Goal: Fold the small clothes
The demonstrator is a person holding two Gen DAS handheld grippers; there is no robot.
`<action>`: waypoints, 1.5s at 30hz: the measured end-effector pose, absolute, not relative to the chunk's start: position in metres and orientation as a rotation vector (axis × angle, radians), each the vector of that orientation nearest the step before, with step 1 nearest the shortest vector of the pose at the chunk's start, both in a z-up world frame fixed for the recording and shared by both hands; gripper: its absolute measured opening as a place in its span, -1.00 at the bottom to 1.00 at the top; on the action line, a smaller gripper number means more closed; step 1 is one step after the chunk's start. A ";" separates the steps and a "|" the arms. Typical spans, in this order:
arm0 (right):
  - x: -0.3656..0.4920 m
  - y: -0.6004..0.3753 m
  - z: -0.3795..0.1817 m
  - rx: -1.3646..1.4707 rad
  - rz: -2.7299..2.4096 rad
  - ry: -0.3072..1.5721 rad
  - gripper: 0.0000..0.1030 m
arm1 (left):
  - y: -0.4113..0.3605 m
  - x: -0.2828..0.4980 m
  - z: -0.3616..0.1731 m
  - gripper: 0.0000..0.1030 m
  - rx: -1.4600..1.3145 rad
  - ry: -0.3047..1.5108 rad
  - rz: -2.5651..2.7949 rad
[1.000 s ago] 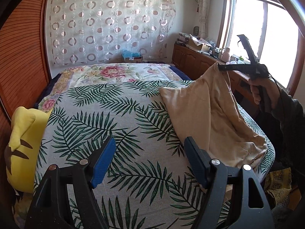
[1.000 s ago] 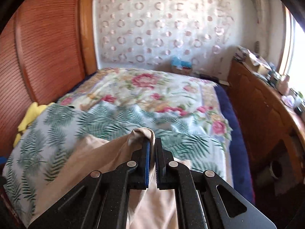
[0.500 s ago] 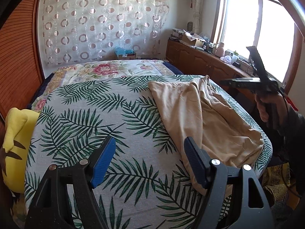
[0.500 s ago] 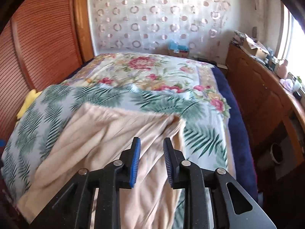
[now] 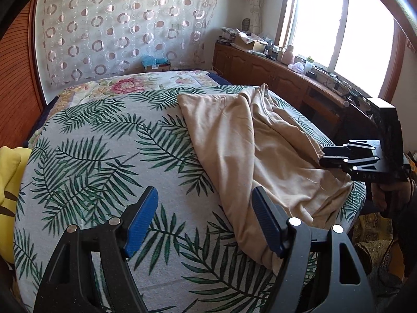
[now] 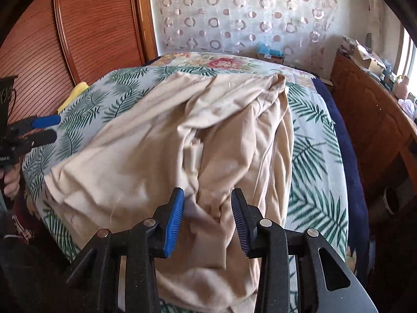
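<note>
**Beige garment down on the bed, folding basically not started**

Progress check: the beige garment (image 5: 255,151) is lying on the bed (image 5: 104,161), on the palm-leaf cover, toward the window side and running down to the near edge where some of it droops over. It's spread out-ish but def not flat — big ridge of bunched fabric down the middle and wrinkles all over. No clean fold anywhere afaict, so I'd call the task barely begun: still needs smoothing/laying out, then the actual folds.

Grippers: left gripper (image 5: 206,224) is wide open, empty, hovering over bare cover just beside the garment's edge. Right gripper (image 6: 207,221) also has its pads apart, nothing pinched, sitting over the near crumpled part of the cloth w/ fabric between and under the fingers but not clamped.

View differences: left wrist cam gives the overall layout — garment vs. the bed, plus the right gripper seen side-on near the cloth's window-side edge, and the window + wooden cabinet (image 5: 273,75). Right wrist cam shows the folds up close, incl. the middle ridge and the overhang at the near edge, which the left view mostly hides. It also catches the yellow plush (image 6: 74,95) further back and the left gripper off at the frame edge.
</note>
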State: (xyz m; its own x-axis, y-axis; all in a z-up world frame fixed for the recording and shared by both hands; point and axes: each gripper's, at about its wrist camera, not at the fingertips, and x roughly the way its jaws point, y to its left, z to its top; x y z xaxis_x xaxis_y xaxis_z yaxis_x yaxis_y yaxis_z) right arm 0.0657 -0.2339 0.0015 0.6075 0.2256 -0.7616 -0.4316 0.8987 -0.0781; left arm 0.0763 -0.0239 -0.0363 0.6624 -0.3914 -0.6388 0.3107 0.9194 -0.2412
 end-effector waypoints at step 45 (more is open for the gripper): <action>-0.020 -0.306 0.001 -0.137 0.216 0.823 -0.08 | -0.067 0.063 -0.042 0.46 -0.063 0.791 -0.479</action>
